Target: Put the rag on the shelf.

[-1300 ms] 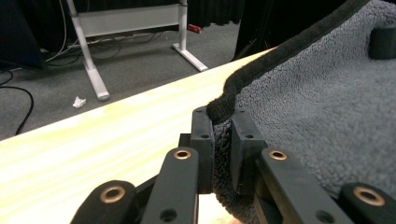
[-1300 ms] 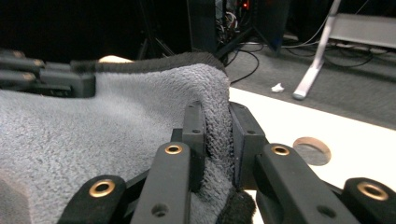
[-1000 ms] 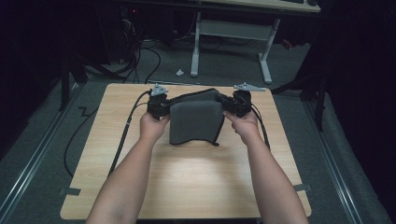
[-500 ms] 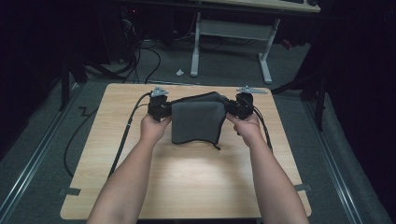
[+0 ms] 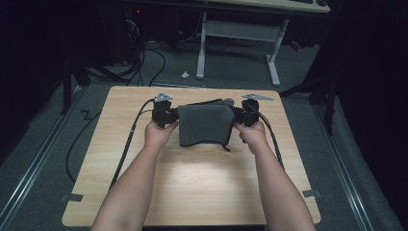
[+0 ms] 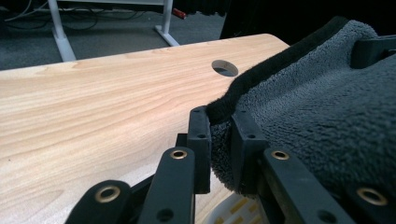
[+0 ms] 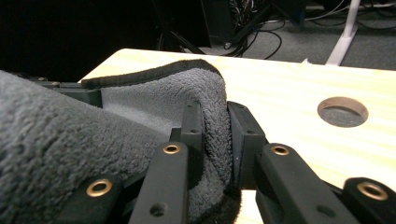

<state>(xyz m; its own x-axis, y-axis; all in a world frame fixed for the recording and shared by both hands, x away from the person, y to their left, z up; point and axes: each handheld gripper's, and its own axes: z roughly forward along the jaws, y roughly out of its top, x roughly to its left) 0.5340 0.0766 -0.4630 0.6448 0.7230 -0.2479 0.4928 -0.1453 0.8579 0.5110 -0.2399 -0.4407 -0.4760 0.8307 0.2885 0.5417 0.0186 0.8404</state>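
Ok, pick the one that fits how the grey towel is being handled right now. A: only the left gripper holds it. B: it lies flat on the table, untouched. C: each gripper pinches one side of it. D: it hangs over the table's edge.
C: the left gripper and the right gripper each have the grey towel pinched between their jaws, at opposite sides.

A towel (image 5: 202, 124) spans the desk's (image 5: 192, 192) far middle, between the left tongs (image 5: 174, 115) and right tongs (image 5: 236, 115); a hole (image 6: 224, 68) lies just behind it.
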